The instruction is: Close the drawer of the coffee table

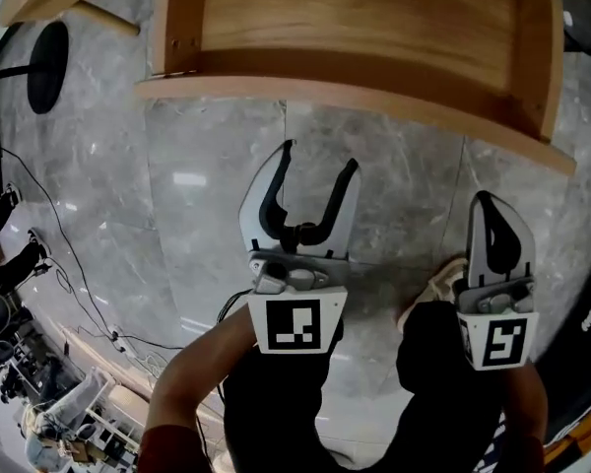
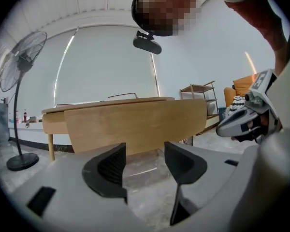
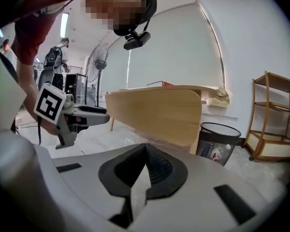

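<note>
Drawer point(image 1: 355, 28) standing pulled out of table point(image 2: 106, 104), ahead of both grippers, neither touching it. Left gripper point(image 1: 320, 158) holding jaws wide apart, gripping nothing. Right gripper point(image 1: 487, 200) showing jaws pressed together, empty. Grey marble floor point(image 1: 207, 195) lying between jaws and drawer front. Cable point(image 1: 74, 274) trailing over floor at left. Bin point(image 3: 217, 141) sitting right of drawer, shelf point(image 3: 275, 120) beyond it. Fan point(image 2: 19, 76) standing left, before pale wall point(image 3: 261, 42).

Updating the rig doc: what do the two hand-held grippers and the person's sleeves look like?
The left hand-held gripper and the right hand-held gripper both have white plastic shells, black ribbed curved pads and a cube with black-and-white square markers at the back. The person wears a red sleeve.
</note>
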The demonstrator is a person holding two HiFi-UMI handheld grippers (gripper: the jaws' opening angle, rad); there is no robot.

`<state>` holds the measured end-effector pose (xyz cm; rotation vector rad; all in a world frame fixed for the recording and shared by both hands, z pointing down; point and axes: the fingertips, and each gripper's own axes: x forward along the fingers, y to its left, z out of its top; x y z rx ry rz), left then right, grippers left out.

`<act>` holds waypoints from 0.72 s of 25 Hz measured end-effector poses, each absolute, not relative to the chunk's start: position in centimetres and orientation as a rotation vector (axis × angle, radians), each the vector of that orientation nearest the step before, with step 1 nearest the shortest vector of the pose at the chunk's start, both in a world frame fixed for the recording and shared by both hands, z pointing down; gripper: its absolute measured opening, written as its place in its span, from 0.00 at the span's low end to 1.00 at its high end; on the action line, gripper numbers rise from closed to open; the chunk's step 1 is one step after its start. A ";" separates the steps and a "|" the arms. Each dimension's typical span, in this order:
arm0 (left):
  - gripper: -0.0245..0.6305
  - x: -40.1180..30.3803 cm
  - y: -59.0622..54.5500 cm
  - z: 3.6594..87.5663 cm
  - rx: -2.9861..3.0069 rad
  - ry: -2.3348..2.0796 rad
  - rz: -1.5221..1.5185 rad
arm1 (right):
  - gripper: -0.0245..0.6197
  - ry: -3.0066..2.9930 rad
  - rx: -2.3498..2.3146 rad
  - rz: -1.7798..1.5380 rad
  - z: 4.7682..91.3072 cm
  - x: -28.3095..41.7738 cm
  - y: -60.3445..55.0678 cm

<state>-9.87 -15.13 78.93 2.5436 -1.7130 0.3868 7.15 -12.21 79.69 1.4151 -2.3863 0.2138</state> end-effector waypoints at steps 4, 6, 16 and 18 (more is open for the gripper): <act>0.39 -10.4 -16.5 79.5 2.515 -1.747 0.272 | 0.04 -2.407 1.395 0.213 82.4 6.6 -12.6; 0.39 -11.0 -16.9 79.6 2.507 -1.772 0.231 | 0.03 -2.464 1.386 0.192 83.3 5.6 -13.0; 0.41 -12.0 -17.6 78.8 2.422 -1.878 0.038 | 0.03 -2.547 1.505 0.125 80.3 6.9 -15.0; 0.42 -12.0 -17.9 78.6 2.419 -1.883 0.032 | 0.03 -2.555 1.523 0.110 79.6 7.1 -15.0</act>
